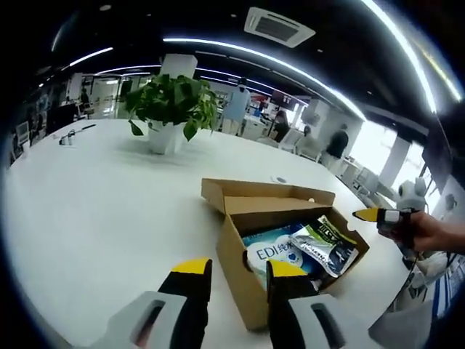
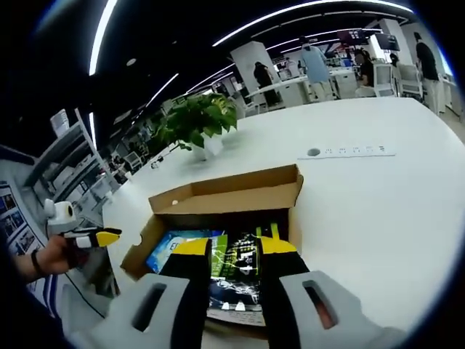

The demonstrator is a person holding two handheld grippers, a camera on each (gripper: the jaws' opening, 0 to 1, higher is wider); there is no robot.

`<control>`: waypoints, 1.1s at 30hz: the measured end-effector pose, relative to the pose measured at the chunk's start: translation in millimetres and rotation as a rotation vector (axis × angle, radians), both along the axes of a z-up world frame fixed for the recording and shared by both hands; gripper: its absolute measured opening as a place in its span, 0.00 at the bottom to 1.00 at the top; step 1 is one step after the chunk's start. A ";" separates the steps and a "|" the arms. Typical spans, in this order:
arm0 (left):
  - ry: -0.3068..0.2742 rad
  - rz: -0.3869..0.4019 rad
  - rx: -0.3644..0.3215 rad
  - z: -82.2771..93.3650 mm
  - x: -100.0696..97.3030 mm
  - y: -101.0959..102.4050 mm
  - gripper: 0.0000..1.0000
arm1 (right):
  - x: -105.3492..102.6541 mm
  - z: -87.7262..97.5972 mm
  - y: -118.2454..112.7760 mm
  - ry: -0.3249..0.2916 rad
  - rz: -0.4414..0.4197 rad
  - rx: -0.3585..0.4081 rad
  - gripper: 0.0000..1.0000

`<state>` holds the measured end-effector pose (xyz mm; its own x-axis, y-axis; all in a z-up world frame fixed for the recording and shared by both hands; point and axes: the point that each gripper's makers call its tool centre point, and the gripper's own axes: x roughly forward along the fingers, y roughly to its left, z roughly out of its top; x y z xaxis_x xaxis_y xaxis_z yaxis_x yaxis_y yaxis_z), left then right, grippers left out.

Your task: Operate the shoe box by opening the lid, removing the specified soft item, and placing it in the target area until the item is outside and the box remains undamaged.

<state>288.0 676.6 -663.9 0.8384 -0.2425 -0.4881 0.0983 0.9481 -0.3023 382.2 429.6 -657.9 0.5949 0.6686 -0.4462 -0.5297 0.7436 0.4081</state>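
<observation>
With the shoe box (image 2: 218, 207) lid open, both the left gripper (image 1: 236, 280) and right gripper (image 2: 232, 254) stood parted and empty; the soft packet (image 2: 236, 265) looked light, pliable and slippery, best pinched at an edge.

Brown box (image 1: 251, 276); blue/white pack (image 1: 272, 251); green/black pack (image 1: 327, 243).

Left gripper view: rides above the white round table (image 1: 94, 211), facing across the open brown cardboard shoe box (image 1: 243, 273) near its corner. Right gripper view: close over the same box (image 2: 225, 193) from the opposite side. Shared by the 2: box, table, green potted plant (image 1: 171, 105)
</observation>
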 end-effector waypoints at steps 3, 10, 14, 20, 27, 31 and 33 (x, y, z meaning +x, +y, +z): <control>0.006 -0.014 -0.012 -3.8 -2.4 -6.9 0.30 | -3.7 -6.7 2.2 0.011 0.014 -0.015 0.23; 0.010 -0.049 -0.037 -2.4 -4.1 -24.9 0.30 | -7.6 -15.5 1.3 0.020 0.023 -0.022 0.23; 0.010 -0.093 -0.047 1.7 -0.6 -43.8 0.30 | -12.9 -16.6 1.0 0.016 0.026 -0.021 0.24; 0.034 -0.153 -0.083 -1.2 13.5 -73.6 0.29 | -22.8 -20.3 -4.3 0.022 0.018 -0.016 0.24; 0.095 -0.221 -0.131 -12.8 31.7 -112.0 0.29 | -31.3 -23.4 -17.1 0.030 -0.010 0.011 0.25; 0.151 -0.244 -0.146 -24.9 40.7 -124.5 0.28 | -36.5 -23.4 -24.7 0.032 -0.026 0.021 0.25; 0.193 -0.255 -0.142 -31.6 40.2 -130.1 0.28 | -37.4 -23.2 -29.3 0.034 -0.039 0.030 0.25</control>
<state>328.2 546.5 -695.5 0.6373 -0.5096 -0.5780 0.2550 0.8473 -0.4659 344.8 400.3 -681.1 0.6059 0.6583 -0.4467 -0.4860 0.7509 0.4472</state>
